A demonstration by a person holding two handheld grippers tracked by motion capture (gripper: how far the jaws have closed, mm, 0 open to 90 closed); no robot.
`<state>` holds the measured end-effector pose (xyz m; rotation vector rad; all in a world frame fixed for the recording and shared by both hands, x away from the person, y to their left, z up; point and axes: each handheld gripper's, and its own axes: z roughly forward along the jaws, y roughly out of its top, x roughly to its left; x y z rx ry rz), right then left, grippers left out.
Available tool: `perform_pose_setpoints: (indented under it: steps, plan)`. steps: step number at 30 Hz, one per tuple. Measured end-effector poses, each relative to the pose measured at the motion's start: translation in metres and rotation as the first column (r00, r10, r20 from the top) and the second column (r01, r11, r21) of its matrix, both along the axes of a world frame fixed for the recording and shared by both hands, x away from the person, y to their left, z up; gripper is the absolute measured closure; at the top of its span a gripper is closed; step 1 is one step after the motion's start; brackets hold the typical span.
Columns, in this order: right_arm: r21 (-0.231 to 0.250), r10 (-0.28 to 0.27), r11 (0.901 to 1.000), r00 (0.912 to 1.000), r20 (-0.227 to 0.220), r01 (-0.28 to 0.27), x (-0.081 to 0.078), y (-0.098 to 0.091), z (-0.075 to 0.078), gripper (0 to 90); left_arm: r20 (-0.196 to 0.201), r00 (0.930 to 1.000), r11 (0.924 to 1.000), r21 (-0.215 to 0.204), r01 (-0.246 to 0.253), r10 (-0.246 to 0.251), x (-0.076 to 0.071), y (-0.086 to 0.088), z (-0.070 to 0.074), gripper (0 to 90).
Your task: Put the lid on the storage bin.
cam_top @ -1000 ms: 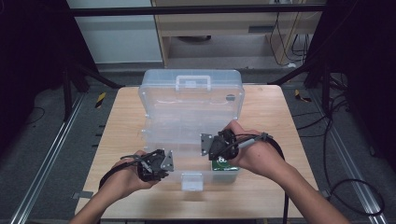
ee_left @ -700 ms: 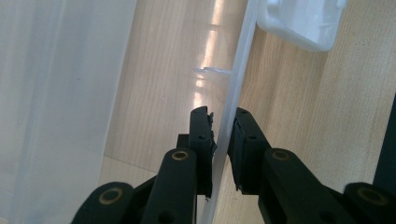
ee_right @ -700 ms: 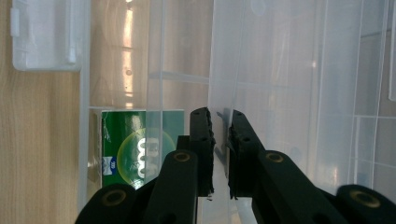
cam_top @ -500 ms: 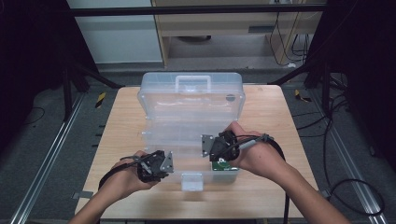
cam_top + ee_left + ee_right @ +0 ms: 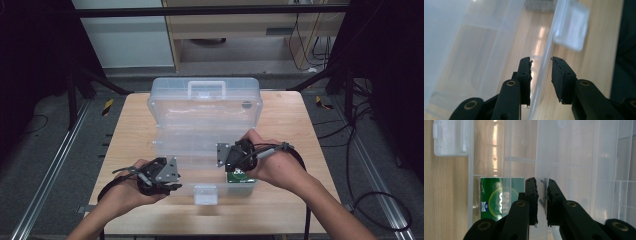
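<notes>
A clear plastic case [image 5: 205, 117] lies opened flat on the wooden table [image 5: 131, 125], handle [image 5: 206, 89] at the far side and latch [image 5: 206, 194] at the near edge. A green packet [image 5: 239, 176] [image 5: 496, 195] rests in its near right compartment. My right gripper [image 5: 226, 157] [image 5: 541, 180] is above that packet, shut on a thin clear panel [image 5: 541, 150] of the case. At the case's near left corner my left gripper [image 5: 170, 174] [image 5: 541, 58] is open. Its jaws straddle the clear front wall [image 5: 546, 62], one on each side, not pressing it.
The table's near edge runs just under both hands. Bare wood [image 5: 290, 115] flanks the case left and right. Metal floor rails [image 5: 55, 165] run beside the table, cables [image 5: 360, 150] lie on the floor at the right, and a cabinet [image 5: 230, 25] stands behind.
Little differs. The right gripper has shifted slightly with the clear panel in its jaws. The left gripper stays at the case's near left corner.
</notes>
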<state>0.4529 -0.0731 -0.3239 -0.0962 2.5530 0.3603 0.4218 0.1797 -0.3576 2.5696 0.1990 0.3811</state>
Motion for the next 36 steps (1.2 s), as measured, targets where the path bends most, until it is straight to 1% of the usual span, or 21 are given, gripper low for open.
perform_pose_setpoints:
  steps: [1, 2, 3, 5, 7, 9, 11, 12, 13, 15, 16, 17, 18, 20, 22, 23, 24, 26, 28, 30, 36]
  plan:
    - [0.000, 0.000, 1.0000, 1.0000, 0.001, 0.000, 0.000, 0.000, 0.000, 81.6, -0.001, 1.0000, 0.9997, -0.025, -0.001, 0.001, -0.002, 0.003, 0.004, 69.4]
    - [0.000, 0.000, 1.0000, 1.0000, 0.001, 0.000, 0.000, 0.000, 0.000, 81.5, -0.001, 1.0000, 0.9997, -0.025, -0.001, 0.001, -0.002, 0.003, 0.004, 69.3]
    - [0.000, 0.003, 1.0000, 1.0000, 0.002, -0.003, 0.000, -0.001, 0.000, 81.5, 0.011, 0.9998, 0.9973, -0.073, -0.013, 0.013, -0.004, 0.008, 0.012, 69.3]
    - [0.001, 0.002, 1.0000, 1.0000, 0.002, -0.002, 0.000, -0.001, 0.000, 81.4, 0.017, 0.9991, 0.9922, -0.119, -0.037, 0.039, -0.003, 0.014, 0.021, 69.5]
    - [0.001, 0.000, 1.0000, 1.0000, 0.001, 0.000, 0.000, -0.001, 0.000, 81.4, 0.039, 0.9965, 0.9874, -0.144, -0.067, 0.073, 0.000, 0.021, 0.029, 71.8]
    - [0.000, -0.001, 1.0000, 1.0000, 0.003, 0.001, -0.001, 0.000, 0.000, 81.3, 0.054, 0.9919, 0.9784, -0.178, -0.104, 0.115, 0.006, 0.029, 0.037, 74.2]
    - [0.002, -0.003, 1.0000, 1.0000, 0.000, 0.003, -0.001, -0.001, 0.000, 81.2, 0.054, 0.9839, 0.9632, -0.220, -0.154, 0.170, 0.013, 0.037, 0.044, 77.0]
    - [0.004, -0.002, 1.0000, 1.0000, 0.000, 0.002, 0.000, -0.001, 0.000, 81.2, 0.054, 0.9839, 0.9632, -0.220, -0.154, 0.170, 0.013, 0.037, 0.044, 77.7]
    - [0.007, -0.001, 1.0000, 1.0000, -0.002, 0.001, 0.000, -0.001, 0.000, 81.2, 0.065, 0.9728, 0.9469, -0.252, -0.200, 0.222, 0.021, 0.046, 0.051, 79.8]
    - [0.008, -0.004, 1.0000, 1.0000, -0.002, 0.004, -0.001, -0.002, 0.000, 81.1, 0.065, 0.9594, 0.9286, -0.277, -0.247, 0.274, 0.029, 0.055, 0.055, 82.9]
    - [0.008, -0.002, 1.0000, 1.0000, -0.002, 0.002, 0.000, -0.002, 0.000, 81.1, 0.065, 0.9594, 0.9286, -0.277, -0.247, 0.274, 0.029, 0.055, 0.055, 85.5]
    - [0.008, -0.004, 1.0000, 1.0000, -0.002, 0.004, -0.001, -0.002, 0.000, 81.0, 0.053, 0.9467, 0.9107, -0.295, -0.289, 0.318, 0.038, 0.064, 0.058, 86.7]
    - [0.008, -0.003, 1.0000, 1.0000, -0.002, 0.003, -0.001, -0.001, 0.000, 81.0, 0.040, 0.9406, 0.8991, -0.310, -0.309, 0.337, 0.042, 0.067, 0.059, 88.8]
    - [0.007, -0.001, 1.0000, 1.0000, -0.002, 0.001, 0.000, -0.001, 0.000, 81.0, 0.021, 0.9329, 0.8843, -0.327, -0.333, 0.359, 0.050, 0.072, 0.061, 89.9]
    - [0.009, -0.003, 1.0000, 1.0000, -0.002, 0.003, -0.001, -0.002, 0.000, 81.0, 0.004, 0.9281, 0.8735, -0.339, -0.349, 0.372, 0.056, 0.076, 0.063, 89.9]
    - [0.009, -0.003, 1.0000, 1.0000, -0.002, 0.003, -0.001, -0.002, -0.001, 80.9, -0.006, 0.9241, 0.8618, -0.359, -0.359, 0.382, 0.059, 0.076, 0.063, 89.9]
    - [0.009, -0.002, 1.0000, 1.0000, -0.001, 0.002, -0.001, -0.002, -0.001, 81.0, -0.011, 0.9206, 0.8543, -0.369, -0.366, 0.390, 0.061, 0.076, 0.065, 90.0]
    - [0.010, -0.005, 0.9999, 1.0000, -0.002, 0.005, -0.001, -0.002, -0.001, 81.0, 0.002, 0.9158, 0.8503, -0.372, -0.372, 0.402, 0.066, 0.076, 0.068, 89.9]
    - [0.008, -0.005, 1.0000, 1.0000, 0.001, 0.005, -0.001, -0.002, -0.001, 81.0, -0.010, 0.9113, 0.8383, -0.388, -0.383, 0.412, 0.070, 0.075, 0.069, 89.9]
    - [0.010, 0.000, 0.9999, 1.0000, -0.002, 0.000, -0.002, -0.003, -0.001, 81.0, -0.013, 0.9109, 0.8388, -0.385, -0.385, 0.412, 0.075, 0.074, 0.070, 89.8]
    - [0.013, 0.004, 0.9999, 1.0000, -0.008, -0.004, -0.003, -0.004, -0.002, 81.1, -0.024, 0.9032, 0.8287, -0.387, -0.404, 0.429, 0.082, 0.073, 0.070, 89.9]
